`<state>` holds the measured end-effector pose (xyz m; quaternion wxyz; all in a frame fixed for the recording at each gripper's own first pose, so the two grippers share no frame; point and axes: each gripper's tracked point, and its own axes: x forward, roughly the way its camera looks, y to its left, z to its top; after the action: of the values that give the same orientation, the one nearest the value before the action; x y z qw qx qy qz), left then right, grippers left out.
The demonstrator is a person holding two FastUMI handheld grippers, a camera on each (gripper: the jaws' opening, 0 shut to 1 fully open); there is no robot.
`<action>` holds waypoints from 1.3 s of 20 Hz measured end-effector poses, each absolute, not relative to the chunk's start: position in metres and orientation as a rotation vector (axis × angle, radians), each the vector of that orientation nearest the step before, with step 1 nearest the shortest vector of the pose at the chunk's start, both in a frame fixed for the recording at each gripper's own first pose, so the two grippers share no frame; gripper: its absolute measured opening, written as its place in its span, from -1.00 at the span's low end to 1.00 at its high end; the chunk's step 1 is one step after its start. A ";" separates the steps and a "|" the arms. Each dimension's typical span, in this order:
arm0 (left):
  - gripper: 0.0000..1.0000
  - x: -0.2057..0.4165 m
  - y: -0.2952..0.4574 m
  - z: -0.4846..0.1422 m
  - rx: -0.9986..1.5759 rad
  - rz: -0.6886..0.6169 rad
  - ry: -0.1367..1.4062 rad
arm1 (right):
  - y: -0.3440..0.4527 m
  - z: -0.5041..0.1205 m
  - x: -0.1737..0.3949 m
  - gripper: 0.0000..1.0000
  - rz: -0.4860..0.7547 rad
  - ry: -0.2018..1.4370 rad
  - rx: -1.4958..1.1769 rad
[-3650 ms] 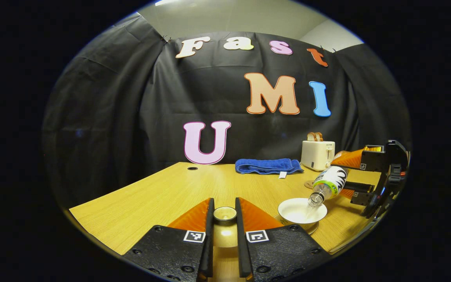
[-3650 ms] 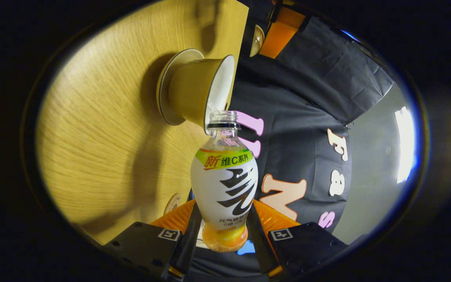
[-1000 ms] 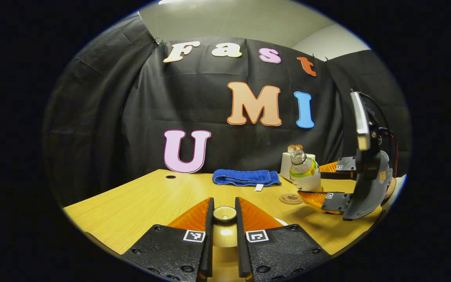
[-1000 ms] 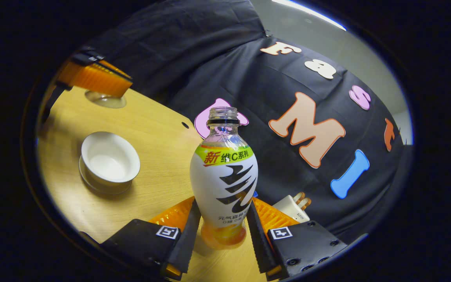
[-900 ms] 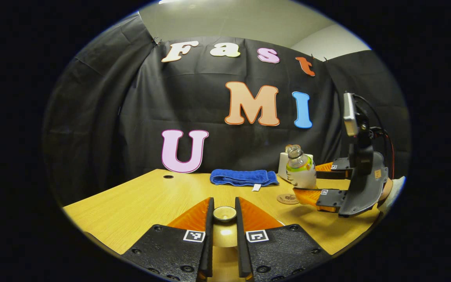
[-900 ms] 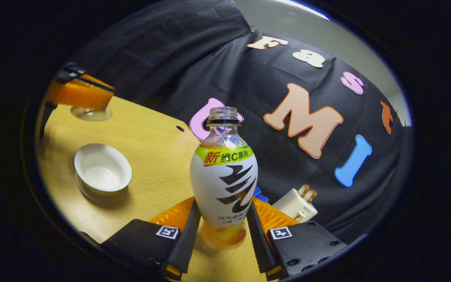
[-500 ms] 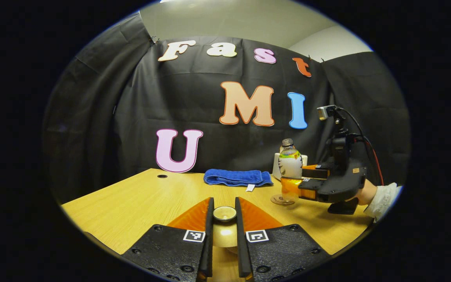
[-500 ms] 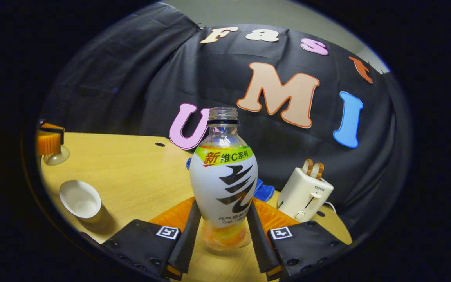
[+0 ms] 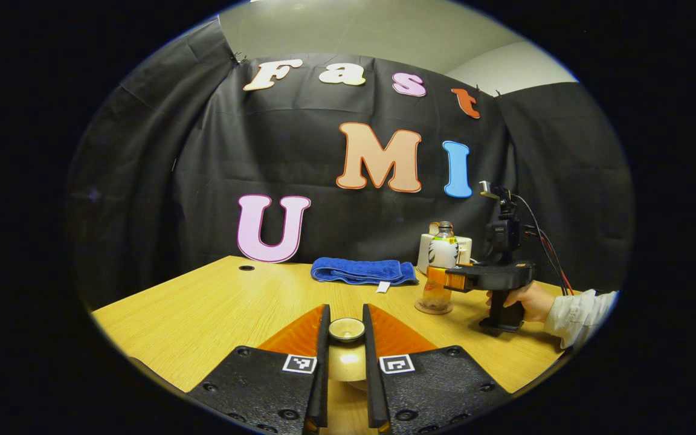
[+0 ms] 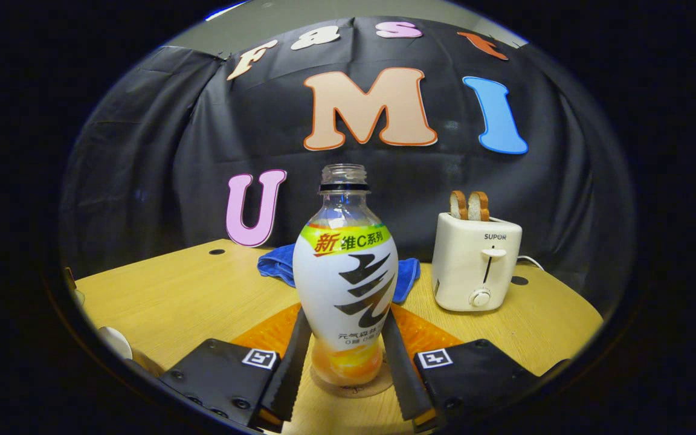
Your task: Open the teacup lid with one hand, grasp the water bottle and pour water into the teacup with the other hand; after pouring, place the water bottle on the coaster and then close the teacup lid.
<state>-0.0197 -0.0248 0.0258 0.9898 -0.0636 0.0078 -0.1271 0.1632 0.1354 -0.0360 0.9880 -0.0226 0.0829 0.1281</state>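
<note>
A: On the bench [image 10: 191, 296], item one: water bottle [image 10: 345, 284], upright, base over the coaster [image 10: 378, 386]. Your right tongs [image 10: 345, 362] are closed on its lower body.

B: Handling?

A: Confirm it sits flat, part the fingers evenly, then withdraw straight back so the open neck doesn't tip.

B: Left side?

A: Your left tongs [image 9: 345, 338] pinch the lid knob [image 9: 347, 329]. The teacup [image 10: 115, 341] sits at the bench's left edge, uncovered.

B: Count?

A: One bottle, one coaster, one lid, one teacup, one toaster [image 10: 475, 260] holding two slices, one blue towel [image 9: 363, 270].
</note>
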 end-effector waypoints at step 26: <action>-0.54 -0.005 -0.074 0.006 -0.093 -0.349 0.079 | 0.102 -0.025 0.127 0.92 0.246 0.144 0.017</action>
<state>-0.0046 -0.0739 0.0063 0.9829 -0.0463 0.0394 -0.1736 0.1273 0.1022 -0.0250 0.9898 0.0082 0.0719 0.1226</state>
